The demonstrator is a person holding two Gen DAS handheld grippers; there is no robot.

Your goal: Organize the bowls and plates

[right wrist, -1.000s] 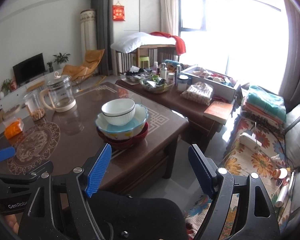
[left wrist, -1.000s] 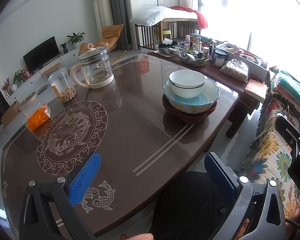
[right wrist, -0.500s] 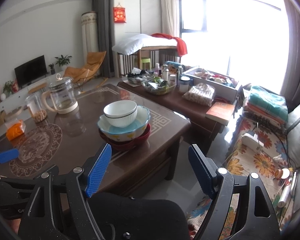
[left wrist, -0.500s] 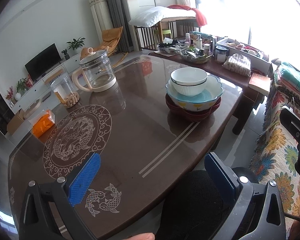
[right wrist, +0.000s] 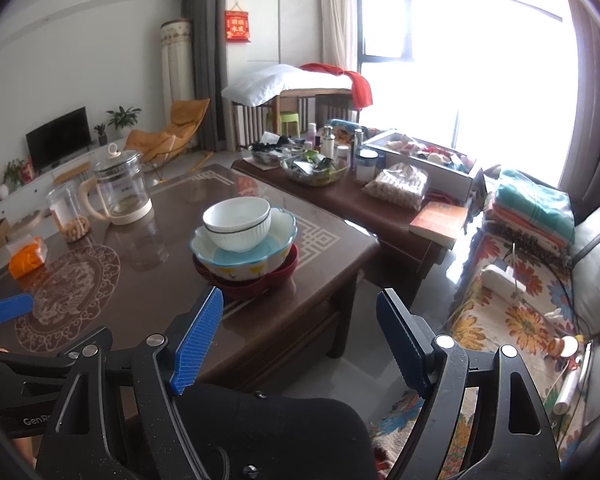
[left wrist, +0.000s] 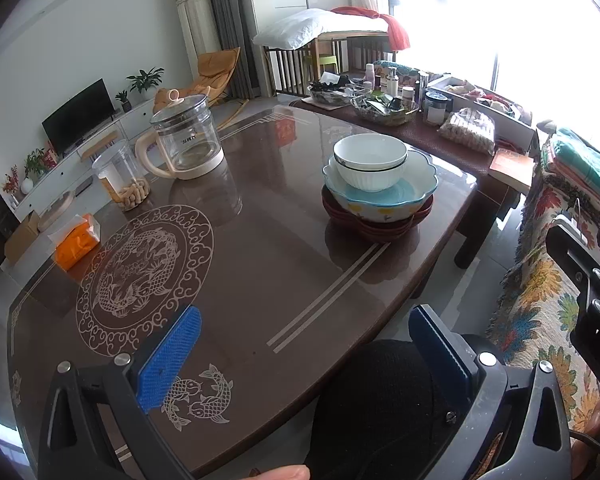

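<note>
A white ribbed bowl point(left wrist: 370, 162) sits inside a scalloped white-and-blue bowl point(left wrist: 400, 196), which rests on dark red plates point(left wrist: 384, 229) on the brown table point(left wrist: 260, 264). The same stack shows in the right wrist view: white bowl point(right wrist: 238, 224), scalloped bowl point(right wrist: 256, 260), red plates point(right wrist: 260, 280). My left gripper point(left wrist: 306, 350) is open and empty, held above the table's near edge, well short of the stack. My right gripper point(right wrist: 300, 334) is open and empty, off the table's near right edge.
A glass kettle point(left wrist: 186, 140), a jar of snacks point(left wrist: 122, 176) and an orange tissue pack point(left wrist: 76, 244) stand on the table's left side. A cluttered lower side table point(right wrist: 340, 196) is behind the stack. A sofa with a floral cover point(right wrist: 512, 304) is to the right.
Both grippers stay open and empty. The left wrist view has shifted slightly, with the stack and kettle drifting a little; the right wrist view has risen slightly.
</note>
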